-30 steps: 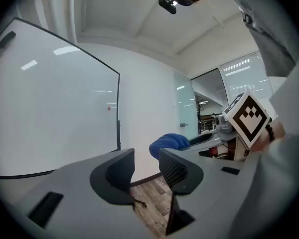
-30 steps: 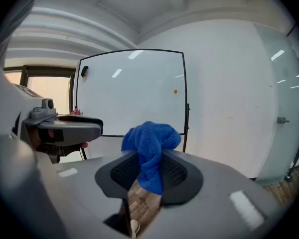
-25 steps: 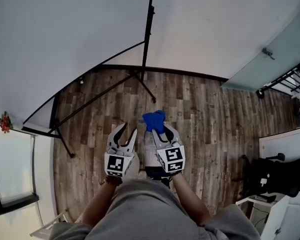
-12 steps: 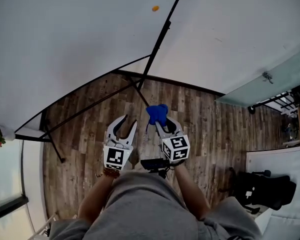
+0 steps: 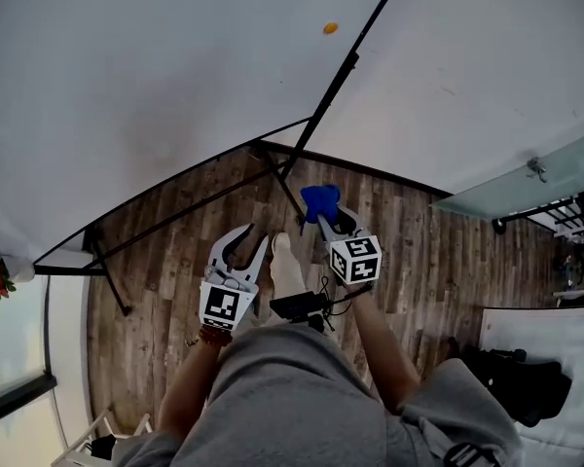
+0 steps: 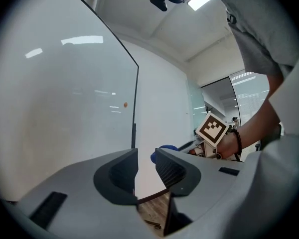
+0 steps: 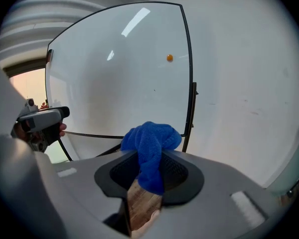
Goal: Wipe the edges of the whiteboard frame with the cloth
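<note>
The whiteboard fills the upper left of the head view. Its black frame [image 5: 346,66] runs down the right side to the bottom corner, and the bottom edge [image 5: 175,197] curves away to the left. My right gripper [image 5: 327,218] is shut on a bunched blue cloth [image 5: 319,200], just short of that corner. In the right gripper view the cloth [image 7: 150,143] bulges out between the pads, and the frame [image 7: 188,73] stands behind it. My left gripper [image 5: 248,251] is lower and to the left. Its jaws have just been closing and hold nothing [image 6: 146,156].
An orange magnet [image 5: 329,28] sticks to the board. Black stand legs [image 5: 117,280] spread over the wood floor [image 5: 419,251]. A glass panel [image 5: 526,188] leans at the right, and dark gear [image 5: 516,377] lies at the lower right. My shoe [image 5: 285,266] is between the grippers.
The person has stepped closer to the board's right edge. The right gripper has carried the cloth forward, ahead of the left gripper. The left gripper moved along with it.
</note>
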### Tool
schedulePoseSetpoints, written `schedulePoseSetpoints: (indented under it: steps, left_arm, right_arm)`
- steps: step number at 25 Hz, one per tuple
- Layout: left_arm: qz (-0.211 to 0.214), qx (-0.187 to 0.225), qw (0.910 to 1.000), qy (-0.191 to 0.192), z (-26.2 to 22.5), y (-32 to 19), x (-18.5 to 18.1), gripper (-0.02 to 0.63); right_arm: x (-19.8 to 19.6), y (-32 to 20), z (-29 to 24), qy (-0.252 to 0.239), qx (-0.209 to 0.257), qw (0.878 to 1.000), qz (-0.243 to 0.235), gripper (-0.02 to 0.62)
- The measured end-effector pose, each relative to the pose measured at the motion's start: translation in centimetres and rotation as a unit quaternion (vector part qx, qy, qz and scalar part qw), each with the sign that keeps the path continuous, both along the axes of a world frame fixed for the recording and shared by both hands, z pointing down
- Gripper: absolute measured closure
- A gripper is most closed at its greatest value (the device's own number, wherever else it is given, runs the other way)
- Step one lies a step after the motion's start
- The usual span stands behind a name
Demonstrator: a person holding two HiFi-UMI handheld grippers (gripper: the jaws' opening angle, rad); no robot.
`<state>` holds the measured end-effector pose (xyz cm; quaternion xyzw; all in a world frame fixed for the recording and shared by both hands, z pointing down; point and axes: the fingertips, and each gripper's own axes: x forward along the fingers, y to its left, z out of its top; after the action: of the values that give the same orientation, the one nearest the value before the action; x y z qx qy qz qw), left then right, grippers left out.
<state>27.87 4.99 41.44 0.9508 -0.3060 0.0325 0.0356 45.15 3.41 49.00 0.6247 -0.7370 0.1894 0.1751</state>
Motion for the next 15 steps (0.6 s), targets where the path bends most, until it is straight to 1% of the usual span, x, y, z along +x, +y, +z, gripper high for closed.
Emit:
schedulePoseSetpoints:
  steps: [2,8,11,15]
  left_arm:
    - [-0.005,0.002,1.0,-0.005,0.3,-1.6,0.1,0.503]
    - [-0.025,-0.016,0.9994,-0.015,0.4,-6.6,1.6,0.546]
    - [-0.032,-0.009,0.9986,-0.04,1.1,-9.4,3.0,0.553]
    - [-0.042,-0.007,0.997,-0.065,1.6,-13.0,6.1,0.564]
  right_arm:
    - [1.1,-2.3,1.3,0.003,-0.006,1.0,-0.002,0.466]
    - [4.6,-9.0,5.4,0.006,-0.03,0.999,-0.014,0.466]
    - [6.4,-12.6,7.5,0.004,-0.046,0.999,-0.02,0.466]
    - [9.6,-16.4,10.2,0.005,-0.071,0.997,-0.023,0.466]
